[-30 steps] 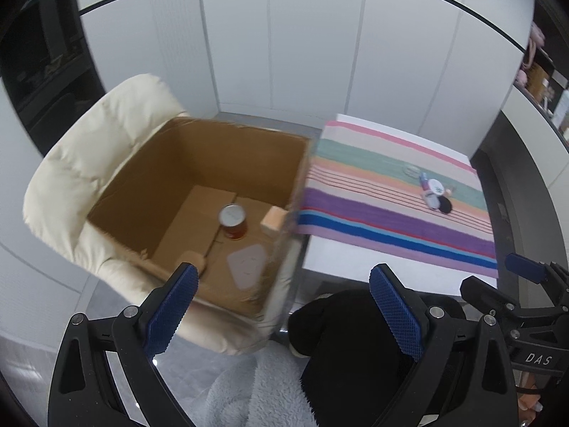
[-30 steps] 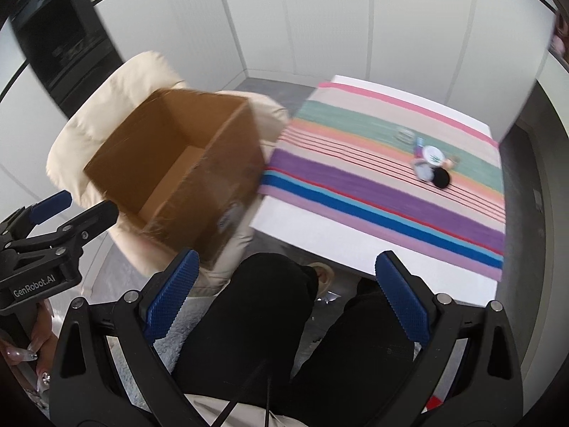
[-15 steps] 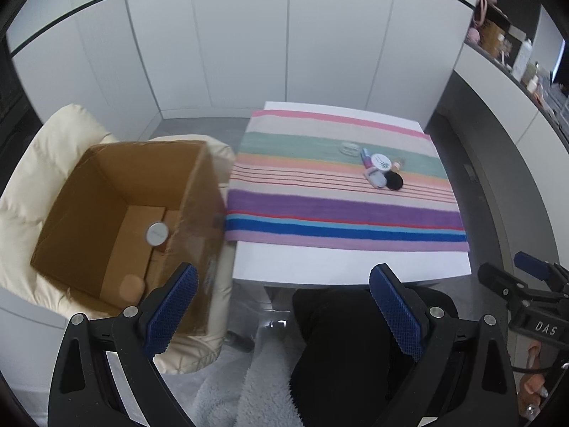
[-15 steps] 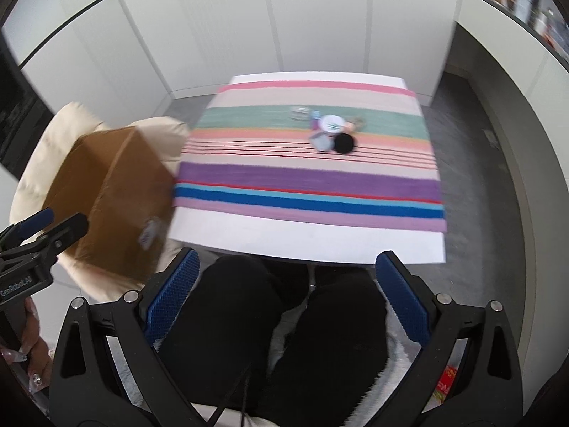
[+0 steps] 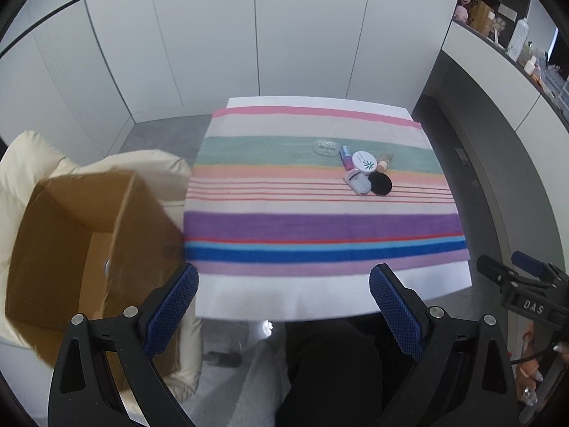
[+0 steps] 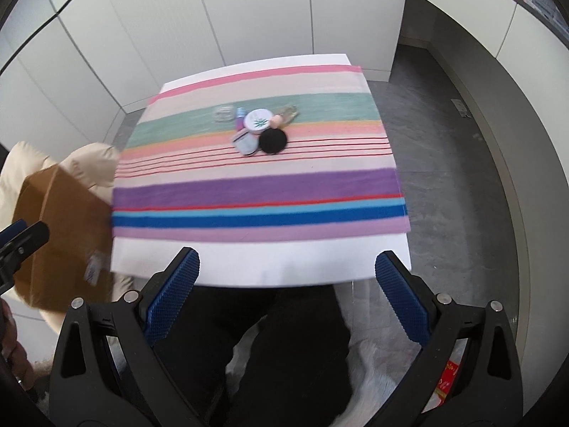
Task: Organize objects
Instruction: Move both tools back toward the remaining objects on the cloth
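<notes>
— What do you see on the table [image 5: 320,299]?

— A striped cloth [image 5: 320,227] covers most of it. On the far part lies a small cluster of cosmetics: a round white jar [image 6: 259,120], a black round puff [image 6: 272,141] touching it, a pale square compact [image 6: 245,143] just beside, a small purple tube [image 5: 345,157] and a clear little case [image 5: 325,147].

— And the grippers?

— The left gripper [image 5: 282,306] has its blue pads wide apart and nothing is between them. The right gripper [image 6: 286,297] is the same, apart and empty. Both are above the person's black trousers [image 6: 284,348], near the close edge of the table, well apart from the cosmetics.

— Something at the left?

— An open cardboard box [image 5: 71,249] sits on a cream padded chair [image 5: 32,163], beside the table. What is inside, I cannot tell.
</notes>
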Available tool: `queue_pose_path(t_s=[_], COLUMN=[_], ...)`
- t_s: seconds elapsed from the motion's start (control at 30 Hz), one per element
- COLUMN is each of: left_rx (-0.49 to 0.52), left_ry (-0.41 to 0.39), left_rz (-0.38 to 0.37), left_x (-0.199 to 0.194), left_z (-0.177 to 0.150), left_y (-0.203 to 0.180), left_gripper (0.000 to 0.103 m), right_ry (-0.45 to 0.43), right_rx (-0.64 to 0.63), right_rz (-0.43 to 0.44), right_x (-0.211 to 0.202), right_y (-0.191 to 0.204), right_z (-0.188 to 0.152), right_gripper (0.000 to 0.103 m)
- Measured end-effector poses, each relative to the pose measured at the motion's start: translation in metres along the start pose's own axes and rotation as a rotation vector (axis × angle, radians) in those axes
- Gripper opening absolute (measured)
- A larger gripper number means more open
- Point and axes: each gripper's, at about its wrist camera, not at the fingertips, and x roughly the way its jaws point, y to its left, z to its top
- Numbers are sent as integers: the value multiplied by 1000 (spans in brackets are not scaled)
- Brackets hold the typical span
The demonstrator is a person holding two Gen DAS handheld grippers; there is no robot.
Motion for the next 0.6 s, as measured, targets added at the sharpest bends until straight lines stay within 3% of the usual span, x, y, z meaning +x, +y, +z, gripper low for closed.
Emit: queue_pose_path(t_s=[0.3, 0.4, 0.6], left_rx=[10, 0, 23], left_ry=[73, 109, 162], left_rz=[-49, -87, -151], left_x=[96, 131, 180], left_z=[42, 53, 68], left_y=[-16, -22, -40], left_gripper=[98, 98, 98], right_ry=[-63, -64, -66], right_rx=[-96, -136, -236], right_rz=[-22, 7, 50], right_x=[95, 143, 220], right_y=[-7, -7, 11], right_z=[59, 75, 91], right_gripper=[98, 90, 89])
